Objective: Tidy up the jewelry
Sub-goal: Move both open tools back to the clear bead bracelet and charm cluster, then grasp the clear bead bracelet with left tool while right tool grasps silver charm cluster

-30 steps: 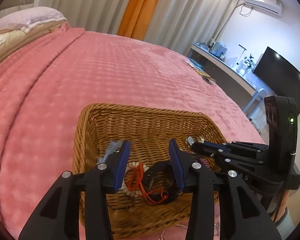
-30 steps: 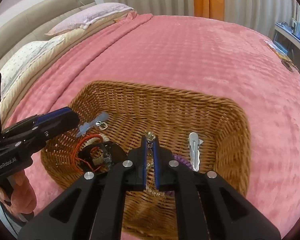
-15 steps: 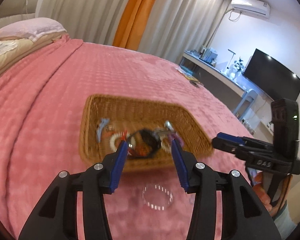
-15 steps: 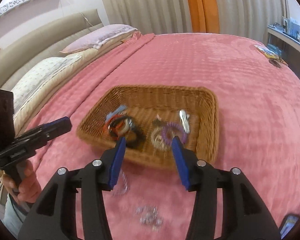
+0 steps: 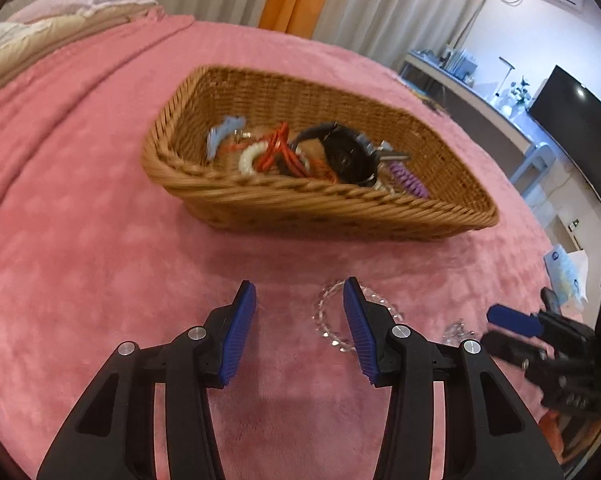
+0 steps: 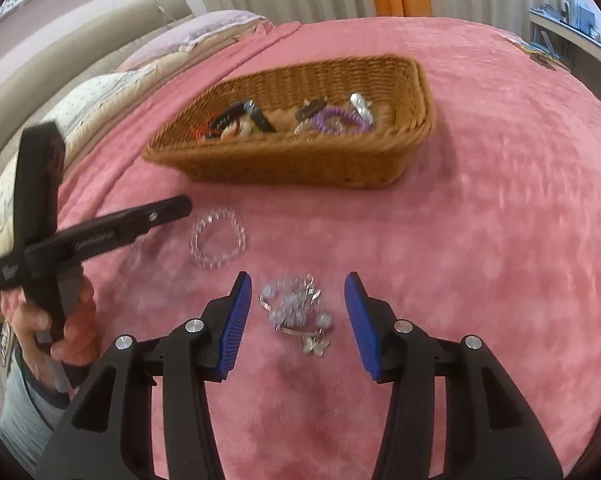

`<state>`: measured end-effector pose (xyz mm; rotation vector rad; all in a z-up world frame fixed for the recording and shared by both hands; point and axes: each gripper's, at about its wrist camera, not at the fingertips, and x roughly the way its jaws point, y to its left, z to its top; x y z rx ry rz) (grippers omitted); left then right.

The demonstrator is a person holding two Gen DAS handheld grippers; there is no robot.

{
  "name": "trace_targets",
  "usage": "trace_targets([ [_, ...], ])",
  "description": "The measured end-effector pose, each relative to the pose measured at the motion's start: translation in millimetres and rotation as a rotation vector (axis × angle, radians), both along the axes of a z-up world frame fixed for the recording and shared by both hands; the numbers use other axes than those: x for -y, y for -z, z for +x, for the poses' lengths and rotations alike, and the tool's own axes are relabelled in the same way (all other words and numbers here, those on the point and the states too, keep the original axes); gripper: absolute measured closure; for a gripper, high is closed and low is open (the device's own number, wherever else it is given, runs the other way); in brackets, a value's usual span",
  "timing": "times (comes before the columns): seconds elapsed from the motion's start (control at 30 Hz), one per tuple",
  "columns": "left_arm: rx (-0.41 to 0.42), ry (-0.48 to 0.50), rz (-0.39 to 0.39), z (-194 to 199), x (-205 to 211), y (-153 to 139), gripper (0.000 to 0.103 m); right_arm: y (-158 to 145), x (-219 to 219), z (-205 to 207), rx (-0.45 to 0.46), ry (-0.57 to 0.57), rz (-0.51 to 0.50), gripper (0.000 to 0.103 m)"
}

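Left gripper: jaws wide, holding nothing, hovering low over the pink blanket.
Right gripper: jaws wide too, nothing between the pads but air, poised above the blanket.
Clear bead bracelet: lies flat on the blanket outside the basket. In the left wrist view it sits at about 1 o'clock from the jaw gap, partly hidden behind the right-hand pad, so it is not centred between the jaws.
Jewelry cluster: a tangle of clear beads, thin silvery links and a small butterfly charm. In the right wrist view it lies almost dead centre between the open jaws, a touch toward 6 o'clock of the fingertips.
Wicker basket: at 12 o'clock from both grippers, well apart from the loose pieces; already holds a purple coil tie, a metal clip, a black strap, a red cord and other pieces.
Handling, bracelet: likely light, its beads hard and slick; pinch across one side of the ring, not the open middle.
Handling, cluster: likely light, limp and prone to snagging; thin links look delicate, so close on the bunched beads at its middle.
Surface: plush and soft, so pads may sink in and catch the pile.
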<state>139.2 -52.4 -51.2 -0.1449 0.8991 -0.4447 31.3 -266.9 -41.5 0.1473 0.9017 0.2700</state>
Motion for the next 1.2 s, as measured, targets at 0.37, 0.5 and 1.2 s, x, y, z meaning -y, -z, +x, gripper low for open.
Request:
trace_targets([
  [0.37,0.02,0.011,0.081,-4.7,15.7,6.8,0.061,8.8,-16.0,-3.5,0.025,0.026,-0.122,0.064],
  [0.5,0.033,0.027,0.105,-8.1,20.5,6.5,0.063,12.5,-6.7,-5.7,0.014,0.042,-0.104,0.086],
  [1.2,0.046,0.074,0.071,-40.5,13.6,-3.3,0.097,-46.9,-0.6,-28.7,0.121,-0.036,0.127,0.096],
])
